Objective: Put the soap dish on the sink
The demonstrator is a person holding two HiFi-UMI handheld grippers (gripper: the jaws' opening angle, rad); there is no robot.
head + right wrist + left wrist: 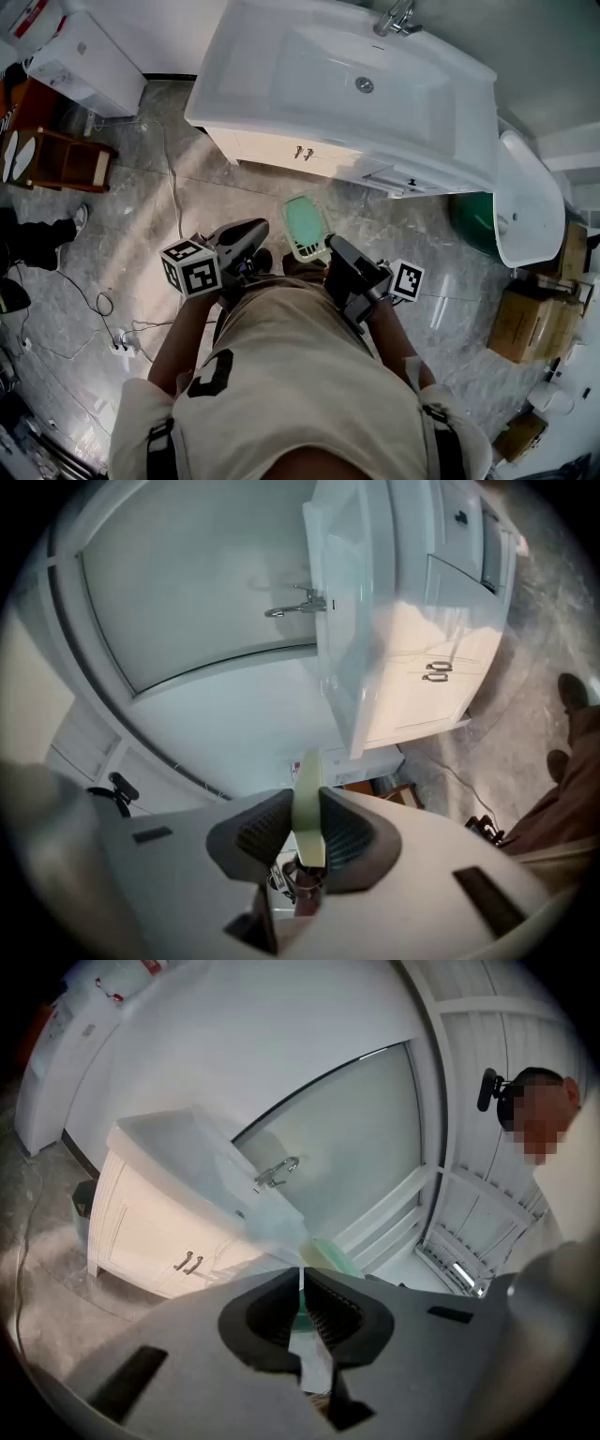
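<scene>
Head view shows the left tongs [257, 236] and the right tongs [334, 247] held side by side in front of the person's chest, tips pointing ahead toward the sink [281, 66]. The soap dish [304, 225], pale green with a lighter rim, hangs in the air between the two tips, above the grey marbled floor [141, 234]. It is well short of the sink.

Right gripper view has the right tongs [305, 808] closed to a narrow gap, their ribbed pads pressing on both faces of the soap dish [307, 789], which is seen edge-on and sticks out past the tips. Beyond the tips stands the sink [342, 621] with its tap [300, 605].

Left gripper view has the left tongs [300, 1283] nearly together on a thin edge of the soap dish [330, 1255], and the green body shows just past the tips. Farther ahead and to the left of these tongs is the sink [178, 1138], with the tap [275, 1172] at its back edge.

Under the sink, straight ahead of both tongs, is a white cabinet [281, 150] with two small metal handles [303, 152]. Off to the right of the right tongs are a green bin [473, 220] and cardboard boxes [525, 323]. Off to the left of the left tongs is a wooden stool [61, 159], with cables [94, 305] on the floor nearer to them.
</scene>
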